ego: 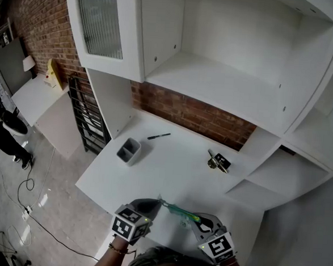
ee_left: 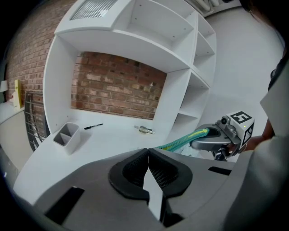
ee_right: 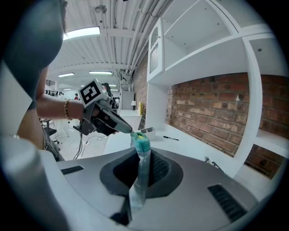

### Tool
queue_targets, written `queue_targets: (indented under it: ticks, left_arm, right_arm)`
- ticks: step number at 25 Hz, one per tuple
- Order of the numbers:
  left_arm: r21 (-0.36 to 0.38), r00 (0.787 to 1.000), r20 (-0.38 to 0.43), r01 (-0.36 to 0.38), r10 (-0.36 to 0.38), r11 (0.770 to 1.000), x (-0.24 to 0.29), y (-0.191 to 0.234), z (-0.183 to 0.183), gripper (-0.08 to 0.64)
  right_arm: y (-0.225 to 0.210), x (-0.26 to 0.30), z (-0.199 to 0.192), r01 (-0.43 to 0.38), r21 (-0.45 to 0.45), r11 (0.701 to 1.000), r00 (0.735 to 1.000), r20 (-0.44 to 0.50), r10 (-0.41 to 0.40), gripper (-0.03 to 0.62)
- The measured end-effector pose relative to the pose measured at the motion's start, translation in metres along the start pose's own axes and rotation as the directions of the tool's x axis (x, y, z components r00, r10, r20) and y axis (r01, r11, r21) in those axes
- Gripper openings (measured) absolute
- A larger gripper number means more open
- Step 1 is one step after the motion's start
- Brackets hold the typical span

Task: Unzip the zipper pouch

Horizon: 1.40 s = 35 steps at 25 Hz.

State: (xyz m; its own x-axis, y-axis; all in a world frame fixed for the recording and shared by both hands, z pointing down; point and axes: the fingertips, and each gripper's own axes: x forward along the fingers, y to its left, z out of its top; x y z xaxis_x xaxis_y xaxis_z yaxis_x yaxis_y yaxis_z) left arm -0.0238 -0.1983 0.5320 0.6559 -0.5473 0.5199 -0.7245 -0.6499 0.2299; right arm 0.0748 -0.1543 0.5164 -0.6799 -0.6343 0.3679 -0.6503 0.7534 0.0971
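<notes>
Both tongs are clenched, down at the 6 o'clock edge of the white desk (ego: 170, 164), in front of the person. The zipper pouch (ego: 178, 210), teal w/ a yellow-green bit, is stretched in the air between them, clear of the desk top.

R gripper (ego: 199, 221) is grasping one end of the pouch. Its own view shows the teal fabric pinched flat between the pads (ee_right: 156, 169) and sticking up past the tips.

L gripper (ego: 156, 203) has its jaws pressed tight together, nipping the pouch's other end right at the tips. Whether that's the zip tab or just fabric is too small to tell.

From the grippers, approx:
- Grey two-slot holder (ego: 129, 150) at 11 o'clock, standing on the desk.
- Black pen (ego: 159, 136) at 12, lying flat, well apart from the holder.
- Small metal fitting (ego: 218, 161) at 1 o'clock, near the shelf upright.

Brick wall (ego: 196, 117) runs behind the desk at 12, w/ white shelves (ego: 215, 82) above.
</notes>
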Motion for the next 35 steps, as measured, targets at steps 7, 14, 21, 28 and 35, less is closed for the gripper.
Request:
queue_targets:
  ticks: [7, 14, 21, 28, 35]
  left_arm:
    - [-0.007, 0.999, 0.01, -0.033, 0.033, 0.999, -0.001, 0.011, 0.0, 0.003]
    - [-0.002, 0.998, 0.032, -0.058, 0.058, 0.998, -0.004, 0.017, -0.004, 0.005]
    - [0.009, 0.998, 0.046, -0.038, 0.038, 0.999, -0.004, 0.01, -0.01, 0.005]
    - [-0.02, 0.994, 0.078, -0.079, 0.08, 0.997, -0.011, 0.024, -0.01, 0.006]
    - [-0.067, 0.992, 0.063, -0.104, 0.108, 0.992, -0.02, 0.029, -0.02, 0.006]
  right_arm:
    - [0.0, 0.0, -0.001, 0.001, 0.009, 1.0, 1.0, 0.001, -0.001, 0.005]
    - [0.002, 0.003, 0.003, 0.0, 0.002, 1.0, 1.0, 0.004, 0.0, 0.005]
    - [-0.006, 0.001, 0.0, 0.003, 0.047, 0.999, 1.0, 0.006, -0.003, 0.005]
    - [-0.025, 0.002, 0.004, 0.029, -0.006, 1.0, 0.999, -0.028, -0.029, 0.004]
    - [-0.059, 0.017, 0.017, 0.059, 0.031, 0.998, 0.998, 0.011, -0.059, 0.005]
